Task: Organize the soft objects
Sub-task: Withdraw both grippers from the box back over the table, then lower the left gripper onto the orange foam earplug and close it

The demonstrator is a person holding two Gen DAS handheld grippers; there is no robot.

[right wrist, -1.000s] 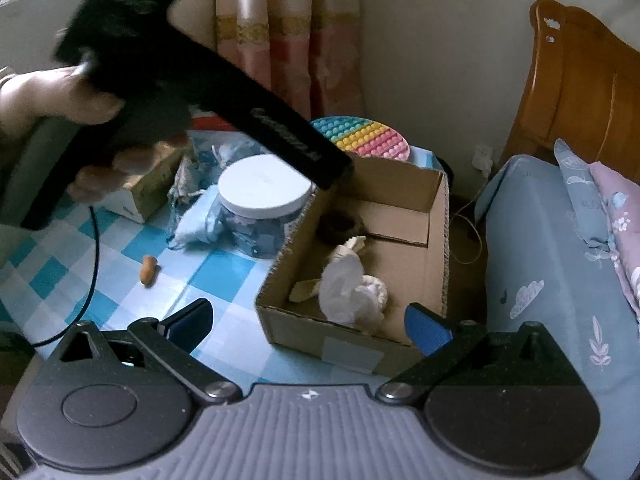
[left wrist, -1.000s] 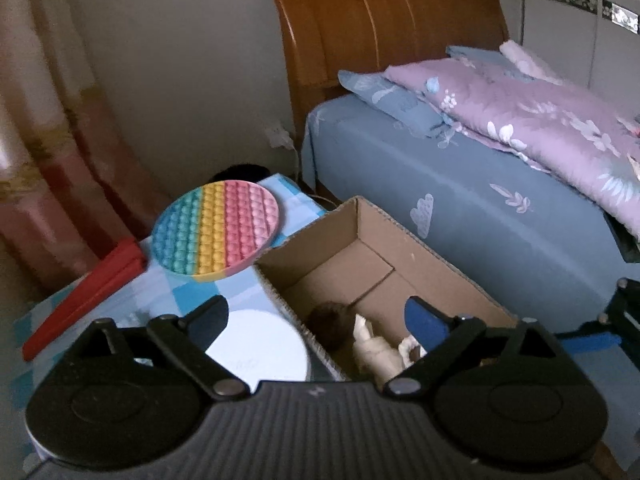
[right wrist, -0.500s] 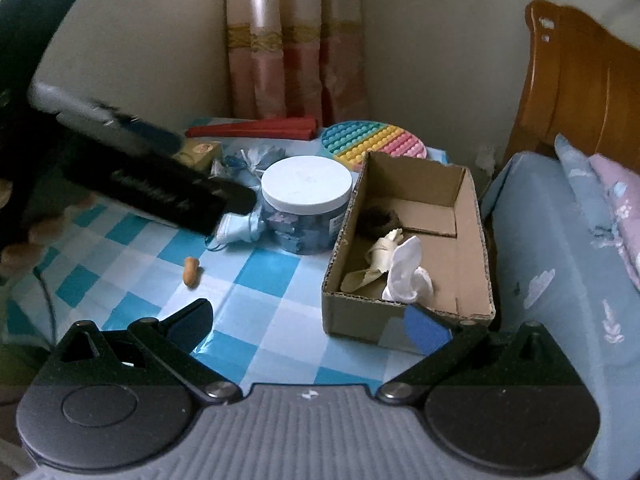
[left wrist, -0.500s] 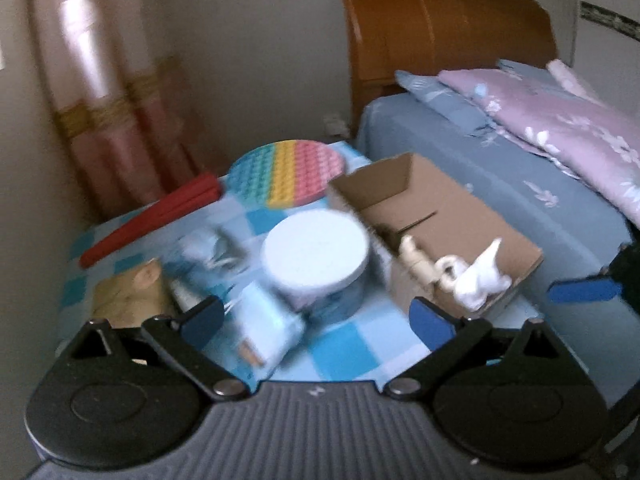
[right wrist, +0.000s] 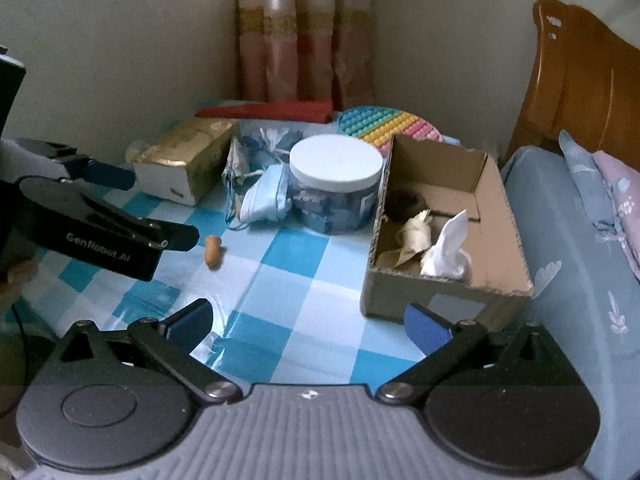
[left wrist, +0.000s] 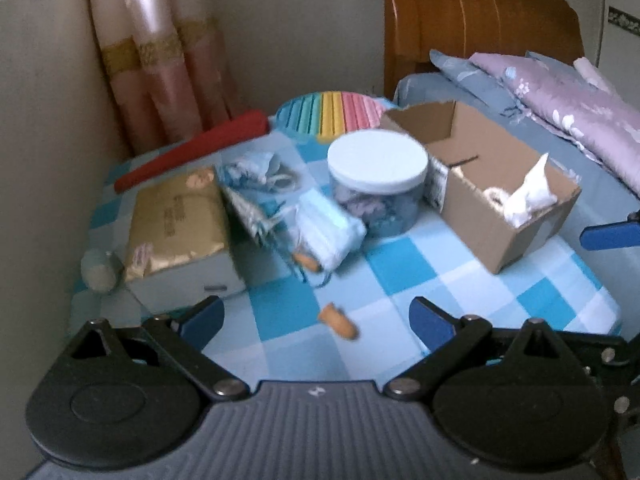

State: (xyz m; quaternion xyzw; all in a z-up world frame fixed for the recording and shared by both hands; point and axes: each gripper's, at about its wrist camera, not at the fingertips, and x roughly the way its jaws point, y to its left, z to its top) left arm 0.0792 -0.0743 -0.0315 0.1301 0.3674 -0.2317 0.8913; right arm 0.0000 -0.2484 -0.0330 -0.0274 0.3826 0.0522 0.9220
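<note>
The cardboard box (right wrist: 476, 216) sits at 2 o'clock on the checked surface (right wrist: 304, 280), open-topped, holding a white crumpled cloth (right wrist: 448, 248), a beige rolled piece (right wrist: 416, 232) and a dark fuzzy ball (right wrist: 404, 202) toward its far end. Touching its 9 o'clock wall stands a clear jar (right wrist: 335, 188) with a white lid, packed with blue-grey pieces. A pale blue face mask (left wrist: 330, 232) leans against the jar's left side. A small orange soft piece (left wrist: 338, 318) lies loose on the surface, just ahead of the left gripper (left wrist: 316, 320) at 12 o'clock, between its spread, empty jaws. The right gripper (right wrist: 306, 324) is also wide apart and empty; from it the orange piece lies at 11 o'clock, well apart.
</note>
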